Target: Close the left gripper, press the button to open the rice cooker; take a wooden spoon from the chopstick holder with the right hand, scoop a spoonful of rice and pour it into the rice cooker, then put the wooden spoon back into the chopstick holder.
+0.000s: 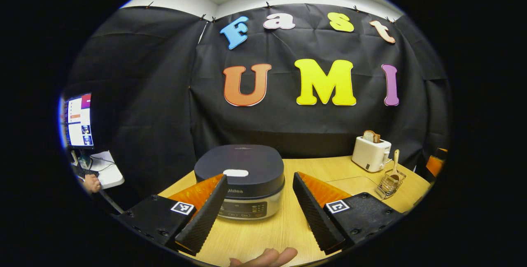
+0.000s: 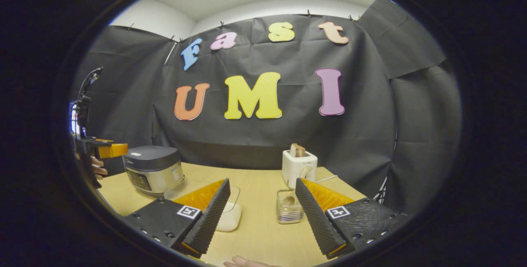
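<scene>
Dark-lidded silver rice cooker (image 1: 240, 184) sat closed straight ahead of left tool (image 1: 260, 211) | left tool spread, needed closing | right tool (image 2: 261, 213) spread, farther off

On the table (image 1: 284, 226), the rice cooker (image 1: 243, 184) sits at twelve o'clock, the toaster (image 1: 371, 152) at two, the chopstick holder (image 1: 391, 182) just before it.

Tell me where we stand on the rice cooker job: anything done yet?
Nothing looks done. The rice cooker lid is down, and the left claw is open in front of it, not yet closed for the button press. The right claw is open and empty; the wooden spoon sits in the chopstick holder. Pressing, scooping, pouring and returning remain.
</scene>
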Demonstrator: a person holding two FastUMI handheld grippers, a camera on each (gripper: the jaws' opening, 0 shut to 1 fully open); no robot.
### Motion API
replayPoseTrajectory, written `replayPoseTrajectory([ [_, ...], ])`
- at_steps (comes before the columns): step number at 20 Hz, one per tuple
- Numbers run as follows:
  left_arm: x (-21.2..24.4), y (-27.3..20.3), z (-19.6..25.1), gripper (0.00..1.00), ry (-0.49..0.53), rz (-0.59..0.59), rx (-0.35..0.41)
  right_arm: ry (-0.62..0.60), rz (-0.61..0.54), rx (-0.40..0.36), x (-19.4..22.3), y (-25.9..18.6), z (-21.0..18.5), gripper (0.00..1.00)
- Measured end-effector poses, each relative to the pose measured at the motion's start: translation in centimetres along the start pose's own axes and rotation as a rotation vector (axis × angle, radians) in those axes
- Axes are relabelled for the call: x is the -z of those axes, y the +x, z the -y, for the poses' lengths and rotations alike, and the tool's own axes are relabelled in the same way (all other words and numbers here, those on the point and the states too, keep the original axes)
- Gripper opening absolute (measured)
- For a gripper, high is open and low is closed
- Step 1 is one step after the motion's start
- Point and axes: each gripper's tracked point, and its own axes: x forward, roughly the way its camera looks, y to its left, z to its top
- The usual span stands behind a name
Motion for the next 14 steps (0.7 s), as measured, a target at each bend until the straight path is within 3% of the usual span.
replayPoseTrajectory([
  [6, -1.1, 5.5, -3.7, 0.97, 0.012, -0.052, -0.046, 0.005, -0.008, 0.022, 0.3, -0.1, 1.2, 0.95],
  [9, 0.4, 7.2, -3.9, 0.84, -0.048, -0.150, -0.015, 0.010, -0.002, 0.024, 0.2, -0.2, 1.4, 0.95],
  [10, 0.8, 7.5, -4.0, 0.72, -0.059, -0.179, -0.007, 0.012, -0.004, 0.022, 0.3, -0.2, 1.3, 0.96],
  [13, 1.4, 7.9, -3.2, 0.49, -0.060, -0.228, 0.043, 0.019, -0.013, 0.020, 0.6, -0.3, 1.5, 0.95],
  [14, 1.9, 8.1, -3.0, 0.47, -0.063, -0.259, 0.054, 0.023, -0.015, 0.019, 0.8, -0.3, 1.6, 0.95],
])
